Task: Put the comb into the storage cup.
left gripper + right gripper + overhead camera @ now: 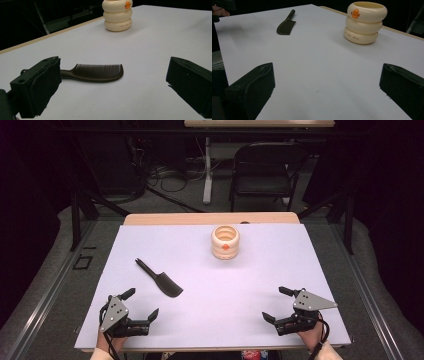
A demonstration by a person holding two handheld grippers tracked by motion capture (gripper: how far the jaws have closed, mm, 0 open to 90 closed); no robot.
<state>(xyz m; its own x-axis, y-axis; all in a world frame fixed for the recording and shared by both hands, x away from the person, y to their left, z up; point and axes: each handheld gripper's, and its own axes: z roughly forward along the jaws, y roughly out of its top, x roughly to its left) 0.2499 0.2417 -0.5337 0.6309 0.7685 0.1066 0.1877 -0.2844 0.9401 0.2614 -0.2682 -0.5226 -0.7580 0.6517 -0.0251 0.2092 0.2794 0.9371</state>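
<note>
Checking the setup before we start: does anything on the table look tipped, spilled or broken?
Nothing stands out. The cream ringed cup stands upright, the dark comb lies flat on the white table, whole as far as can be seen, and both grippers are open and hold nothing.

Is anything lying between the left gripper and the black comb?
No. The high view shows bare white table between the left gripper and the comb; the left gripper view agrees, its jaws open and empty.

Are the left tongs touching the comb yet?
Apart. In the high view, bare table lies between the left tongs and the comb; the left gripper view shows the open jaws short of it.
</note>
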